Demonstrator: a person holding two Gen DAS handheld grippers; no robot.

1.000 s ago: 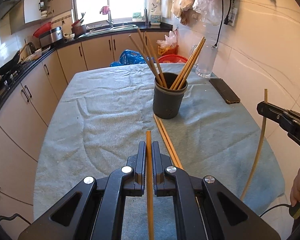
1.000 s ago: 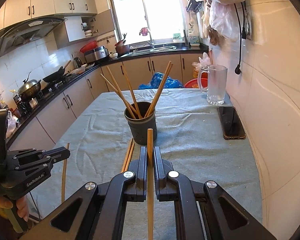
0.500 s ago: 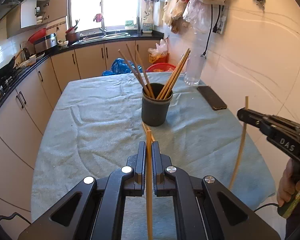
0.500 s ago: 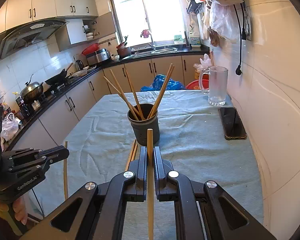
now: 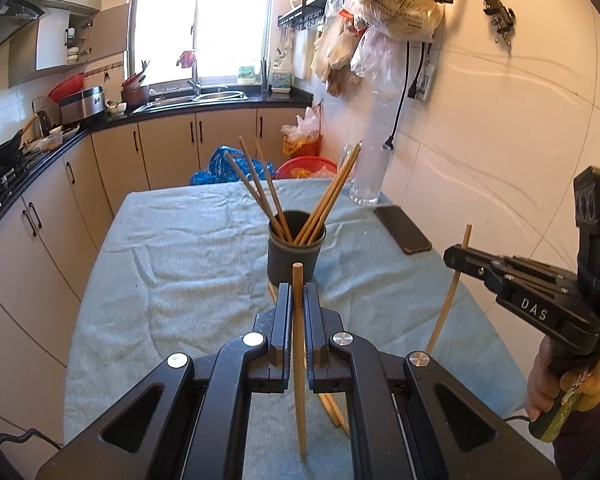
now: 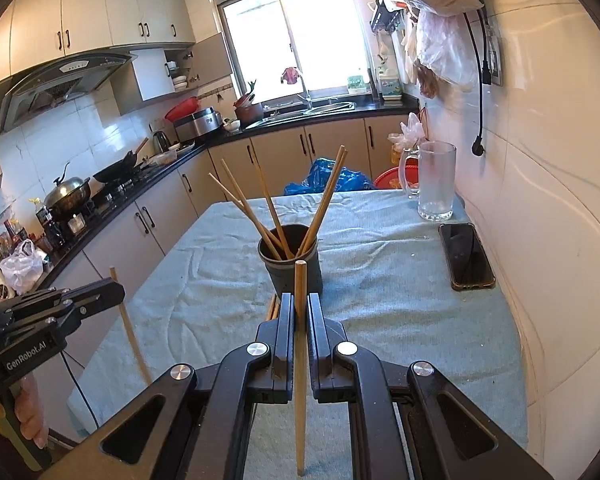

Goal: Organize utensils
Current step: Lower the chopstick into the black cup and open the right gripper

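A dark grey holder cup (image 5: pixel 296 258) stands mid-table with several wooden chopsticks leaning in it; it also shows in the right wrist view (image 6: pixel 290 266). My left gripper (image 5: pixel 297 300) is shut on one upright chopstick (image 5: pixel 299 360), raised in front of the cup. My right gripper (image 6: pixel 300 308) is shut on another upright chopstick (image 6: pixel 300 360), also raised before the cup. Two loose chopsticks (image 5: pixel 332 410) lie on the cloth below, mostly hidden by the grippers. Each gripper shows in the other's view, the right one (image 5: pixel 456 258) and the left one (image 6: pixel 114 286).
A blue-green cloth covers the table (image 5: pixel 172 248). A black phone (image 6: pixel 466 256) lies at the right edge by the tiled wall. A glass mug (image 6: pixel 436 180) stands at the far right corner. Kitchen counters run along the left and far side.
Both grippers have risen and tilted up with their chopsticks. The cup now sits closer to the centre of each view, and the loose chopsticks are more hidden under the grippers.
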